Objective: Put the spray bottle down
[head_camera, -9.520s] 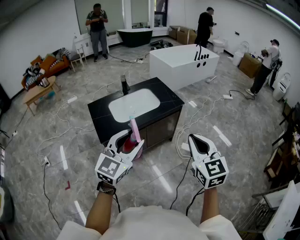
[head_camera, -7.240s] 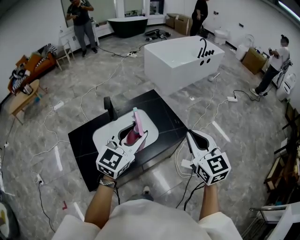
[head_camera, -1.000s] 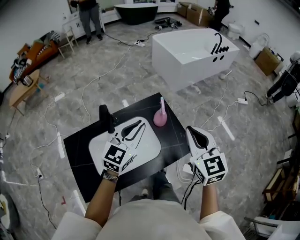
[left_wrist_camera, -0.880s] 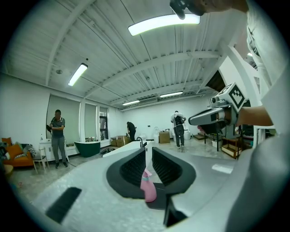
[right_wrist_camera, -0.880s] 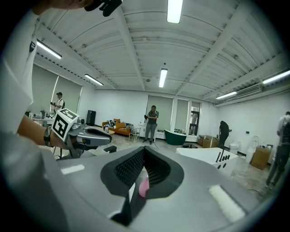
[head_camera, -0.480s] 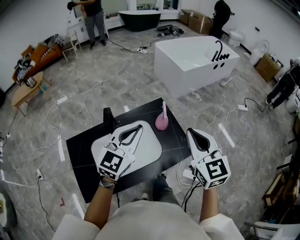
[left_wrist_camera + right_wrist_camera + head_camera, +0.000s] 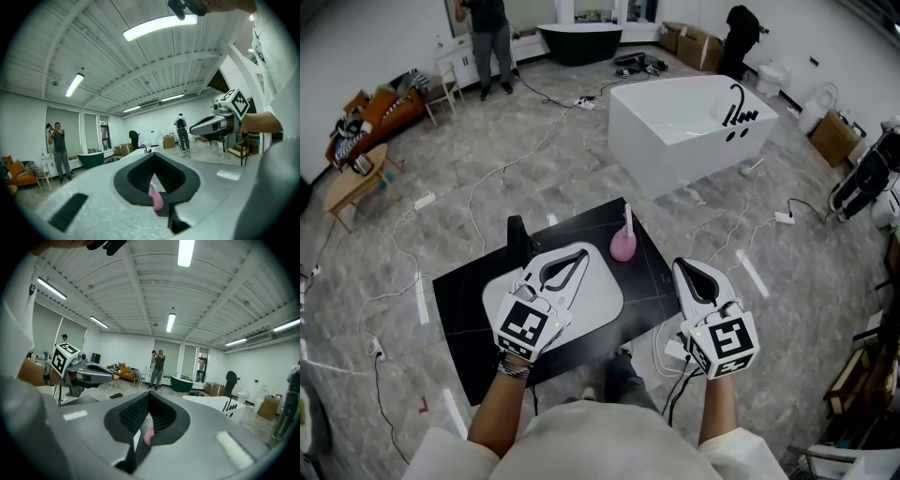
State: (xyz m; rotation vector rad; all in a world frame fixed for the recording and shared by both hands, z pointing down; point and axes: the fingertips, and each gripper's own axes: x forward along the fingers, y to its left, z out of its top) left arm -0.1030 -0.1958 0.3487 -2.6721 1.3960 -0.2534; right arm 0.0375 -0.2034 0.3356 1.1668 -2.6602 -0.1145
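The pink spray bottle (image 7: 623, 242) stands upright on the black counter (image 7: 649, 272), just right of the white basin (image 7: 598, 292). No gripper touches it. My left gripper (image 7: 579, 253) hovers over the basin, to the left of the bottle, with its jaws shut and nothing in them. My right gripper (image 7: 681, 265) hangs off the counter's right front corner, jaws shut and empty. In the left gripper view the jaws (image 7: 152, 155) meet at their tips, and the bottle (image 7: 156, 200) shows pink through the gap behind them. In the right gripper view, a bit of the bottle (image 7: 148, 437) shows below the closed tips (image 7: 149, 394).
A black faucet (image 7: 517, 240) rises at the basin's far left. A white bathtub (image 7: 694, 111) stands beyond the counter. Cables trail over the grey floor (image 7: 487, 178). People stand at the back (image 7: 492, 33) (image 7: 739, 33). A low table (image 7: 356, 183) sits far left.
The left gripper earlier carried the bottle; the bottle now stands alone on the counter. Over the last second the left jaws closed and that gripper rose a little above the basin.
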